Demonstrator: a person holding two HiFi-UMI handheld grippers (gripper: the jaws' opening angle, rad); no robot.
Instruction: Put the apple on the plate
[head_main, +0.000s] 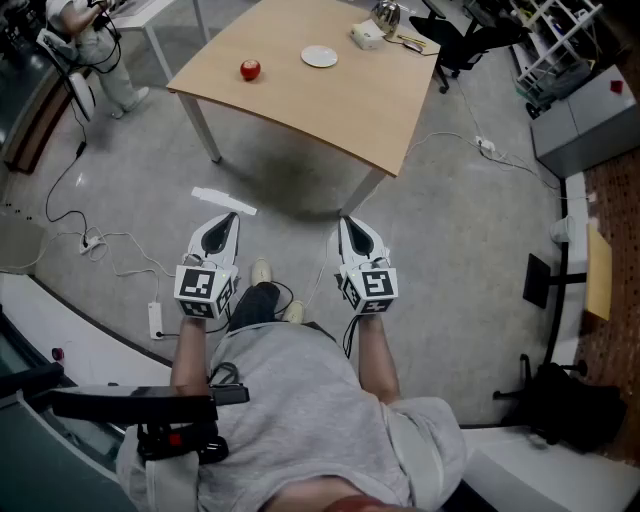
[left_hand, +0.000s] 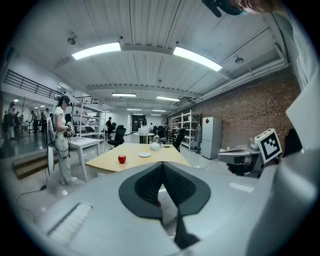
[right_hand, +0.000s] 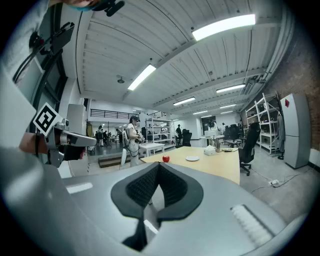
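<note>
Apple (head_main: 250, 70), plate (head_main: 320, 57), white box (head_main: 367, 35) and kettle (head_main: 387, 15) share the table (head_main: 330, 110).

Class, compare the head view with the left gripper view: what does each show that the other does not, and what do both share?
Only the head view: the person's shoes and a white strip lying on the floor in front of the table.
Only the left gripper view: ceiling lights and a brick wall.
Both: the table, with the red apple and the white plate standing apart on it.
</note>
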